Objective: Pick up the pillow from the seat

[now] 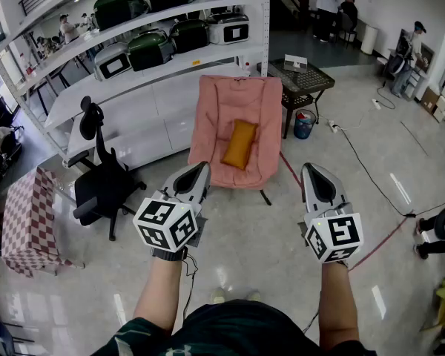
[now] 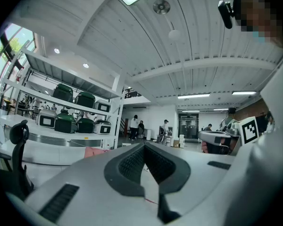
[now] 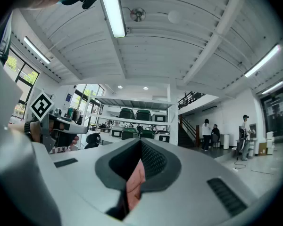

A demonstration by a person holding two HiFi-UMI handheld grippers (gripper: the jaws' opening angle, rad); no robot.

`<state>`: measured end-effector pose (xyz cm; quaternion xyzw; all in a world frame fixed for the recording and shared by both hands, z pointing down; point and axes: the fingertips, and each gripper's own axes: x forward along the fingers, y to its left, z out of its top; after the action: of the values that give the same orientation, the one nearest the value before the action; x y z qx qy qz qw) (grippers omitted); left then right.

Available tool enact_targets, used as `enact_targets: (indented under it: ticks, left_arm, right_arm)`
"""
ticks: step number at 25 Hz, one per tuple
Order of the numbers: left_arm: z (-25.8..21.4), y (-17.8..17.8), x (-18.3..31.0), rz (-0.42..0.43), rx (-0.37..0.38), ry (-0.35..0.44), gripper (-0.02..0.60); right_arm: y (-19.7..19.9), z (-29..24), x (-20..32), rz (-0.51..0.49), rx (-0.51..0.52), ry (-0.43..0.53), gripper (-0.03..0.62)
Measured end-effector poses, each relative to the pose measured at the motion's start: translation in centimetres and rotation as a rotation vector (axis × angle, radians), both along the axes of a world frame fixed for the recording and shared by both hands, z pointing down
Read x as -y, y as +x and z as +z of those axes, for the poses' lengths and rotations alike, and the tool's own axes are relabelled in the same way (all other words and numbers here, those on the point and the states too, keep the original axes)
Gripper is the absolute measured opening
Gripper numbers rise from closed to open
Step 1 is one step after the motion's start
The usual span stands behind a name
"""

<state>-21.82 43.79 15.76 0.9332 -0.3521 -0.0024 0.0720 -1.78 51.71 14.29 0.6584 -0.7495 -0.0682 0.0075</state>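
Note:
An orange pillow lies upright on the seat of a pink padded chair in the middle of the head view. Both grippers are held in the air in front of the chair, well short of it, and neither touches the pillow. My left gripper points at the chair's left front, jaws together and nothing held. My right gripper is to the chair's right, also shut and empty. In the right gripper view the shut gripper leaves a gap showing pink chair fabric. The left gripper view shows its gripper shut, with the chair's edge to the left.
A black office chair and a checkered-cloth table stand to the left. White shelving with green appliances is behind the chair. A black mesh table and blue bin sit at the right, cables cross the floor, and people stand far back.

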Motion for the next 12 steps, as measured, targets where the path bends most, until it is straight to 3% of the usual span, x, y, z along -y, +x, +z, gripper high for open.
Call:
enact_targets:
  ticks: [12]
  left_arm:
    - [0.4,2.1,-0.4,0.012,0.002,-0.003,0.001]
  right_arm:
    - [1.3,0.3,-0.3,-0.019,0.016,0.011,0.002]
